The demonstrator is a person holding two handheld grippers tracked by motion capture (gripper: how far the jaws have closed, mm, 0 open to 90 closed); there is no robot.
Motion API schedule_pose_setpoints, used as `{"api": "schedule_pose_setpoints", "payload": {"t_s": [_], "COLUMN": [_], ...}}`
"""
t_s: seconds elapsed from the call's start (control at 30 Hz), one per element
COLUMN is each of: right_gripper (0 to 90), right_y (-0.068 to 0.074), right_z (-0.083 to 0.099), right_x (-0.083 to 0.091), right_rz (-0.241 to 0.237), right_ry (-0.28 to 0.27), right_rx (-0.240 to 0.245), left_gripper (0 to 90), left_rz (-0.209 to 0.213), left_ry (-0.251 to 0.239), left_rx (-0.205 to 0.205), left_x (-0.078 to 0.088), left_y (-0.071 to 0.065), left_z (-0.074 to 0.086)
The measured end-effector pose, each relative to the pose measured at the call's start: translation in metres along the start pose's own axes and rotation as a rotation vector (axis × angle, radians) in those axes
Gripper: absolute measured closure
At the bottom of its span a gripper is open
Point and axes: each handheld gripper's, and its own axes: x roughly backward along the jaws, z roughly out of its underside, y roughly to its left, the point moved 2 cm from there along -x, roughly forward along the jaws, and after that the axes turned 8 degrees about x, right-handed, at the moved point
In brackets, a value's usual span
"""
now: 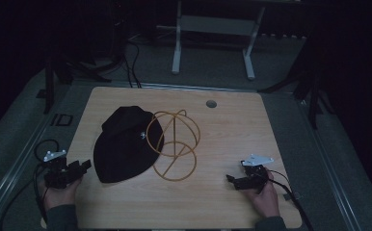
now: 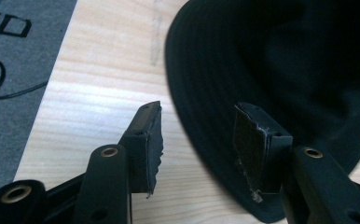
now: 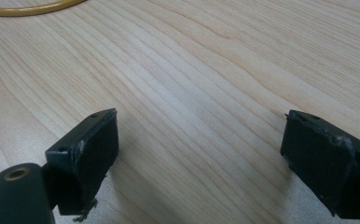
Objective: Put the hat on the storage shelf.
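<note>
While both my tools gape empty over worktop point(image 1: 232, 139), left tool point(image 2: 197, 140) nears black hat point(image 1: 124, 144); right tool point(image 3: 199, 161) near wire stand point(image 1: 174, 144).

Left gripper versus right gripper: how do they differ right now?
The left gripper sits at the black hat's brim, one jaw over it; the right gripper is over bare table, apart from the yellow wire stand. The right's jaws stand wider apart than the left's. Both are open and hold nothing.
</note>
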Motion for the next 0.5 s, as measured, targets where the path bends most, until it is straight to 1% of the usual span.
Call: {"api": "schedule_pose_setpoints", "payload": {"t_s": [0.07,0.1,0.2,0.3,0.33,0.5], "right_gripper": [11.1,11.1,11.2,11.2,11.2,11.2], "right_y": [0.000,0.000,0.000,0.000,0.000,0.000], "right_z": [0.000,0.000,0.000,0.000,0.000,0.000], "right_x": [0.000,0.000,0.000,0.000,0.000,0.001], "right_rz": [0.001,0.001,0.003,0.004,0.005,0.007], "right_ry": [0.000,0.000,0.000,0.000,0.000,0.001], "right_rx": [-0.001,-0.001,-0.003,-0.006,-0.006,-0.007], "left_gripper": [52.2,52.2,51.9,50.7,50.7,49.9], "left_rz": [0.010,0.010,0.024,0.051,0.063,0.083], "left_ry": [0.002,0.002,0.011,0.003,0.004,0.018], "left_rx": [-0.009,-0.009,-0.028,-0.034,-0.045,-0.086], "left_x": [0.004,0.004,0.008,0.011,0.012,0.015], "left_y": [-0.006,-0.006,-0.014,-0.020,-0.023,-0.038], "left_z": [-0.005,-0.005,-0.011,-0.015,-0.016,-0.023]}}
